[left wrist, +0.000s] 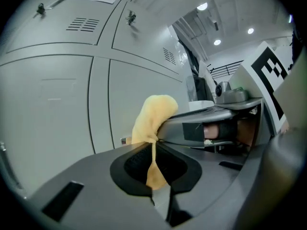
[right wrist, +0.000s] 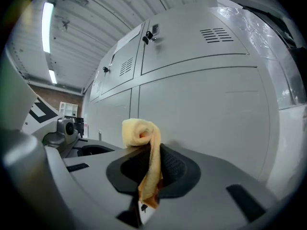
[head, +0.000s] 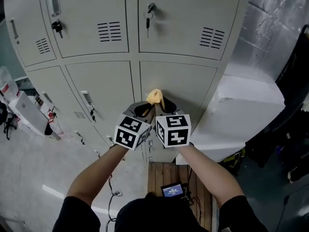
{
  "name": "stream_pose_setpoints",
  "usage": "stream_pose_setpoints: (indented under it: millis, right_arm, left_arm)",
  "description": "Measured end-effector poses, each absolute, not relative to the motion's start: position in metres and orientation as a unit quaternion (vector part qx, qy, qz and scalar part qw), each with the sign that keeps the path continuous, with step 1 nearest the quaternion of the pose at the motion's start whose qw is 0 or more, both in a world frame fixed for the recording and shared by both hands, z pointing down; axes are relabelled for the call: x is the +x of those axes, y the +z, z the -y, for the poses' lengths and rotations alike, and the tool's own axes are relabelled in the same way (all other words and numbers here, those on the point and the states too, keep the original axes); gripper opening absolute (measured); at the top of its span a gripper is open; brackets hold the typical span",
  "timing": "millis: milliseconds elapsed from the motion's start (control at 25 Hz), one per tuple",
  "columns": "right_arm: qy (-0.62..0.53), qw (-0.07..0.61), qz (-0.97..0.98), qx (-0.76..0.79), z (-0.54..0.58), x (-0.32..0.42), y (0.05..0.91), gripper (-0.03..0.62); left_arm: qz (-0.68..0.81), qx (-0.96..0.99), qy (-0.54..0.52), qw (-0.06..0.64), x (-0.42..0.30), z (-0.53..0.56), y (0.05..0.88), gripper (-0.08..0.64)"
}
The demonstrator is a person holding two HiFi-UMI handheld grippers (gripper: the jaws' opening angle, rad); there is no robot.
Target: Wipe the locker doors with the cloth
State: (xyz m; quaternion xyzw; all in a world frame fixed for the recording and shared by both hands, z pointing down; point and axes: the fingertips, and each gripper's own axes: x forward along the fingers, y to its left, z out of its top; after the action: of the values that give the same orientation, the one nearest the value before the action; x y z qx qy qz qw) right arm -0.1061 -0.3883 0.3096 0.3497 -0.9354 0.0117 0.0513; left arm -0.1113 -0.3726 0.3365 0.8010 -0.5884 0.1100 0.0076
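Left gripper (left wrist: 153, 153) and right gripper (right wrist: 152, 163) both clamp the yellow cloth (head: 154, 96) near the lower locker door (head: 186, 86). The pinch is thin, so rubbing drag could pull it free.

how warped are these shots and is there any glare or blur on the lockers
Head view: lockers bow outward, light even, cloth sharp. Left gripper view: heavy fisheye, black corners, ceiling lights blown out, locker faces free of glare. Right gripper view: same fisheye and dark rim, strip light glares, cloth crisp.
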Motion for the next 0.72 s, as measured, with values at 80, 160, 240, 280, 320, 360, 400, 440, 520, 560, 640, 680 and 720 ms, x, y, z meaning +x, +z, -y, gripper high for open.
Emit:
stream_pose_setpoints:
  millis: [80,160,240,280,320,360,400,440,520,560,640,680,720]
  right_arm:
    - [0.016,0.055,0.938,0.343,0.385,-0.117,0.316,0.063]
    - [0.016,0.061,0.938,0.34,0.385,-0.125,0.323,0.063]
    - [0.015,0.066,0.938,0.34,0.386,-0.131,0.329,0.063]
    - [0.015,0.068,0.938,0.341,0.387,-0.133,0.331,0.063]
    - [0.015,0.069,0.937,0.342,0.389,-0.135,0.332,0.063]
    - [0.015,0.069,0.936,0.344,0.391,-0.136,0.334,0.063]
    - [0.014,0.069,0.936,0.345,0.393,-0.137,0.334,0.063]
    - [0.012,0.069,0.935,0.347,0.394,-0.138,0.335,0.063]
    - [0.006,0.067,0.935,0.348,0.396,-0.139,0.335,0.063]
    - [0.003,0.066,0.935,0.348,0.396,-0.14,0.335,0.063]
    - [-0.001,0.064,0.935,0.349,0.397,-0.14,0.335,0.063]
    - [-0.001,0.063,0.935,0.35,0.397,-0.14,0.335,0.063]
    - [-0.002,0.062,0.934,0.351,0.397,-0.14,0.335,0.063]
  left_arm:
    - [0.596,0.795,0.113,0.011,-0.122,0.369,0.343,0.037]
    - [0.6,0.791,0.116,0.012,-0.13,0.369,0.349,0.035]
    - [0.603,0.789,0.12,0.013,-0.136,0.37,0.355,0.037]
    - [0.604,0.788,0.122,0.013,-0.138,0.372,0.357,0.037]
    - [0.604,0.787,0.123,0.013,-0.14,0.374,0.359,0.037]
    - [0.604,0.787,0.124,0.013,-0.142,0.376,0.361,0.037]
    - [0.603,0.788,0.125,0.013,-0.143,0.378,0.362,0.035]
    - [0.603,0.788,0.125,0.012,-0.144,0.38,0.362,0.037]
    - [0.601,0.789,0.126,0.009,-0.145,0.383,0.362,0.037]
    - [0.599,0.79,0.127,0.007,-0.146,0.384,0.362,0.037]
    - [0.596,0.793,0.126,0.004,-0.146,0.385,0.363,0.035]
    - [0.595,0.794,0.126,0.003,-0.146,0.385,0.363,0.037]
    - [0.594,0.795,0.126,0.002,-0.146,0.385,0.363,0.037]
